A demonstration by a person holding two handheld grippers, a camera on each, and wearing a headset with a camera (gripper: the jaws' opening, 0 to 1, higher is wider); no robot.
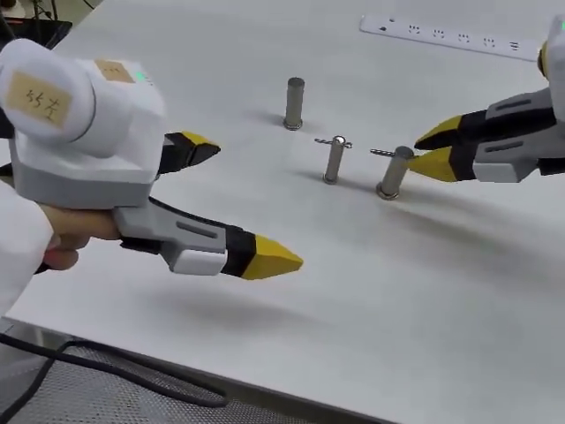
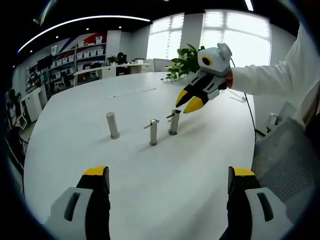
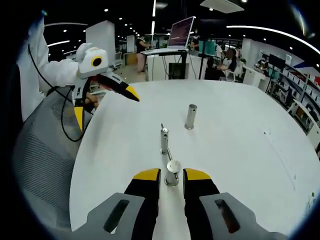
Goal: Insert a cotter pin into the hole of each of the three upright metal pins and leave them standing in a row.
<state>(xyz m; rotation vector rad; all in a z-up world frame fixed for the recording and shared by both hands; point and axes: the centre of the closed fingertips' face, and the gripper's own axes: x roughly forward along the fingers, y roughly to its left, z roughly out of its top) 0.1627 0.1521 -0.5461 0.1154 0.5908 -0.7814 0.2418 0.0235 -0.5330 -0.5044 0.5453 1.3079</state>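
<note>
In the head view the three metal pins stand on the white table (image 1: pixel 415 300) in a slanting row across the centre of the frame. The bare pin (image 1: pixel 294 103) is uppermost, the middle pin (image 1: pixel 333 162) is below and to its right, and the third pin (image 1: pixel 393 173) is further right. A cotter pin (image 1: pixel 334 141) crosses the top of the middle pin. A second cotter pin (image 1: pixel 383 153) sticks out leftward from the head of the third pin.

The right gripper (image 1: pixel 427 152) comes in from the right edge with its jaws slightly parted. Its yellow tips are just beside the third pin's head (whether they touch it cannot be told). In the right gripper view that head sits in the narrow gap between the jaws.

The left gripper (image 1: pixel 237 201) takes up the left of the frame, jaws spread wide, pinching nothing, well apart from the pins. A power strip (image 1: pixel 450 37) lies at the upper right.
</note>
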